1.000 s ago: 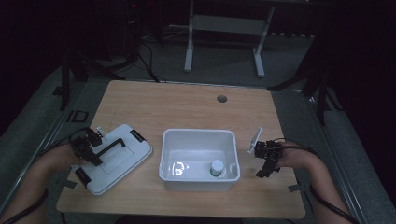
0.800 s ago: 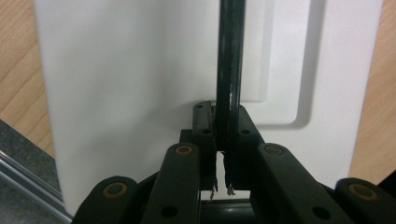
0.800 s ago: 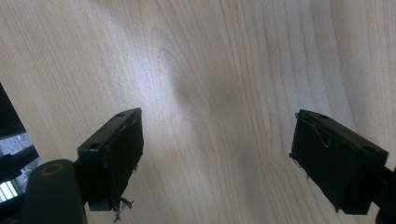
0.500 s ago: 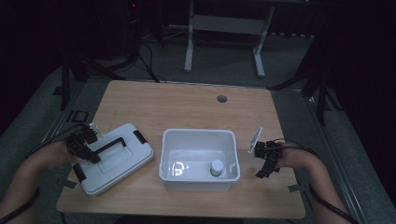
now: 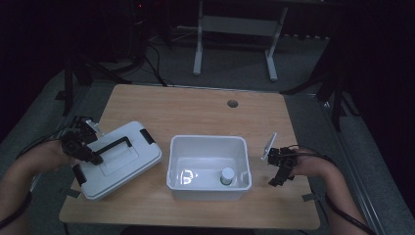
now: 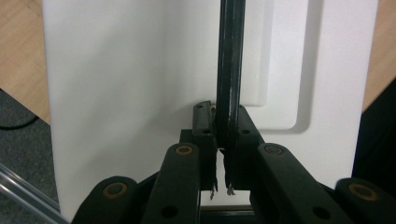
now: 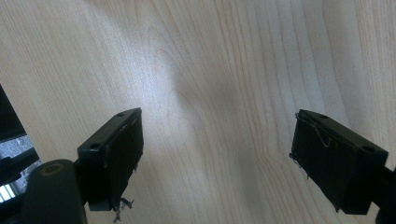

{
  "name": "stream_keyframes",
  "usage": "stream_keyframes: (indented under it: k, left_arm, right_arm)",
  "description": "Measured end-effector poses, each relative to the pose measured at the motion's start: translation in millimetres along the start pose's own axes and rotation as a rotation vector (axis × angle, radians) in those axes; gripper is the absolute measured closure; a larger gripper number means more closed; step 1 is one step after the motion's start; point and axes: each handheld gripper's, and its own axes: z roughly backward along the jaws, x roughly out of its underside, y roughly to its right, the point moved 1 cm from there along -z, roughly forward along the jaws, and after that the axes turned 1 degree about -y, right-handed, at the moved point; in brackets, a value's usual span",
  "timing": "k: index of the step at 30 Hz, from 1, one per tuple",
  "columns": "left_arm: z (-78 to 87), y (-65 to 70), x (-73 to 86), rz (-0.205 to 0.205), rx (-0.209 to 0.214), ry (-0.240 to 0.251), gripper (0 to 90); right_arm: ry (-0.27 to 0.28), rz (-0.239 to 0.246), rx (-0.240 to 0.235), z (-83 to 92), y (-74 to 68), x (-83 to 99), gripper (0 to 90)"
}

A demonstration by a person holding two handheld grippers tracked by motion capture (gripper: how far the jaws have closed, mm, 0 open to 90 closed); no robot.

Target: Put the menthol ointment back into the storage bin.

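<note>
A white lid [image 5: 128, 164] with a black handle [image 5: 116, 144] lies on the left part of the wooden table [image 5: 205, 107]. My left gripper [image 5: 94, 156] is shut on that handle; in the left gripper view the handle [image 6: 229, 56] runs up from between the jaws of the left gripper [image 6: 227, 119], over the lid [image 6: 130, 70]. A white bin [image 5: 208, 142] stands open at the middle, with a small white-capped bottle [image 5: 226, 175] in its near right corner. My right gripper [image 5: 280, 169] hovers just right of the bin, open, its jaws wide apart over bare wood [image 7: 210, 70].
A round cable hole [image 5: 232, 103] sits in the table's far side. Beyond the table, metal stand legs [image 5: 235, 44] rest on a dark floor. The table's left edge lies close behind my left hand.
My left hand and gripper have drawn a little to the left, still holding the handle; the lid has shifted slightly with them. The right gripper has stayed put.
</note>
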Motion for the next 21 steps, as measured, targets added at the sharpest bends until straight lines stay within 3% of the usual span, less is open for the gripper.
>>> stream_keyframes:
  k: [13,21]
  left_arm:
    - [36.1,14.7,-19.3,-0.057,-0.029,0.059,83.6]
    - [42.3,28.8,-38.4,-0.115,-0.032,0.078,83.6]
  right_arm:
    - [0.000,-0.009,0.007,4.2,-0.1,2.3,16.5]
    - [-0.002,-0.007,0.003,3.1,-0.6,1.9,16.5]
